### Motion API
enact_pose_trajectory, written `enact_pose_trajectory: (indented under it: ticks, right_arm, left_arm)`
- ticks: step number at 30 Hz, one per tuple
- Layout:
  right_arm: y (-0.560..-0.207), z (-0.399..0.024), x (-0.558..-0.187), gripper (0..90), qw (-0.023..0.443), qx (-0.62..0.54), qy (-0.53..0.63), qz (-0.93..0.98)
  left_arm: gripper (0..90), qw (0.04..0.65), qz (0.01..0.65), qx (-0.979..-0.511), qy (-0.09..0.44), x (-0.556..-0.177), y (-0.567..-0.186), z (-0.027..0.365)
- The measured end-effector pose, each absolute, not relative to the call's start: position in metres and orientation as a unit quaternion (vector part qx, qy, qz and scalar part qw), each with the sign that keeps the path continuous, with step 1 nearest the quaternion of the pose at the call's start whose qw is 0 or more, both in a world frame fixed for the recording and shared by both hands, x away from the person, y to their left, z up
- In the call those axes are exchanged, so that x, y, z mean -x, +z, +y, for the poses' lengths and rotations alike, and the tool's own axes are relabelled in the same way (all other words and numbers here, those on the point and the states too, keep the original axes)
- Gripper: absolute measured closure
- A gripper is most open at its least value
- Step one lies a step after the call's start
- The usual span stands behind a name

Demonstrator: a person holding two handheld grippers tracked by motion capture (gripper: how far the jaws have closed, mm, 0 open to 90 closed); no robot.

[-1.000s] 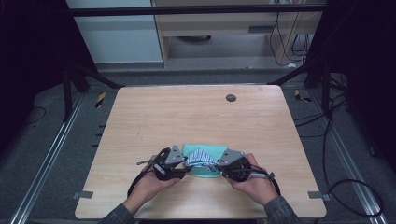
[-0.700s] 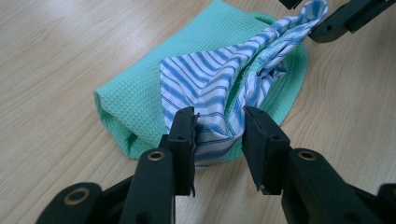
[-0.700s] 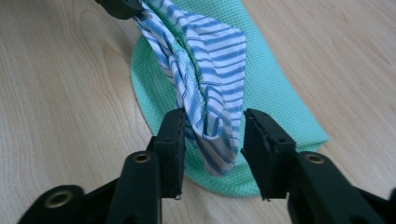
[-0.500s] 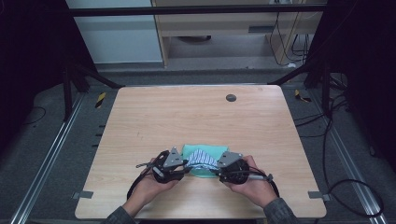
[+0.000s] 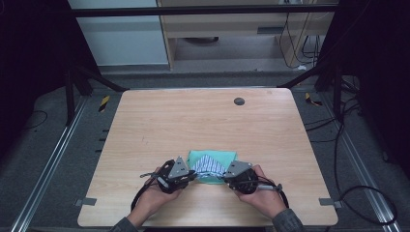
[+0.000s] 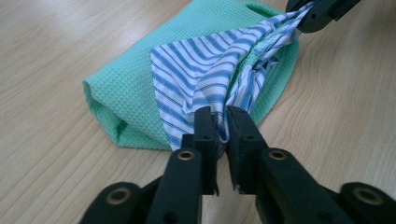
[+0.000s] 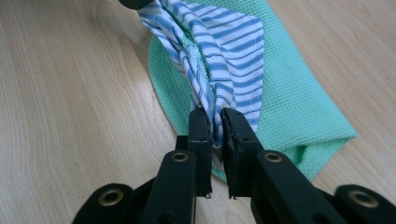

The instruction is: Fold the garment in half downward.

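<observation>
1. While the striped cloth [image 5: 207,165] lies on the green towel [image 5: 212,157] near the table's [image 5: 203,121] front edge, both jaws have just closed on it.
2. Left gripper [image 6: 223,122] pinches one end, right gripper [image 7: 216,122] the other.
3. The cloth's long axis runs straight between them, each hand equally near.

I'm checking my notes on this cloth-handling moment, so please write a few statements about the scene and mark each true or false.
1. The left gripper is shut on the striped cloth. True.
2. The right gripper hangs open above the table. False: it too is clamped on the striped cloth.
3. The striped cloth lies over a green cloth. True.
4. The green cloth is spread flat in one layer. False: it is folded.
5. A dark round spot sits near the table's far edge. True.
</observation>
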State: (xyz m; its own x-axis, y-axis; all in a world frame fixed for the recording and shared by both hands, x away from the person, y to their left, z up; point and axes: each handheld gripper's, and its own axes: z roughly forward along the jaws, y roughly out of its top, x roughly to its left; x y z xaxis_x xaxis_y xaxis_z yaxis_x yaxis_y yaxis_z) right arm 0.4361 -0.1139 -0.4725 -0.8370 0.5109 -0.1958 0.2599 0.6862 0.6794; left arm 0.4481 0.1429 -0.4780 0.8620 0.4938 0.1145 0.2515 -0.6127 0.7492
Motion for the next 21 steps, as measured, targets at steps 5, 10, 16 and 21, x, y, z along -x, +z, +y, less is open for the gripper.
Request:
enact_pose_trajectory:
  ticks: [5, 10, 16, 21]
  right_arm:
    - [-0.4770, -0.1123, -0.4332, 85.8, 0.183, -0.205, 0.325, 0.905]
    - [-0.4786, -0.1111, -0.4295, 86.4, 0.178, -0.190, 0.315, 0.913]
    - [-0.4823, -0.1113, -0.4279, 86.6, 0.171, -0.178, 0.302, 0.921]
    - [-0.4832, -0.1122, -0.4282, 86.5, 0.167, -0.178, 0.298, 0.923]
  left_arm:
    - [85.9, 0.373, 0.205, -0.892, 0.153, -0.4456, -0.4817, 0.1419]
    - [87.1, 0.361, 0.193, -0.901, 0.146, -0.4440, -0.4838, 0.1435]
    - [87.6, 0.349, 0.184, -0.908, 0.141, -0.4417, -0.4862, 0.1423]
    - [87.7, 0.348, 0.185, -0.908, 0.138, -0.4401, -0.4868, 0.1415]
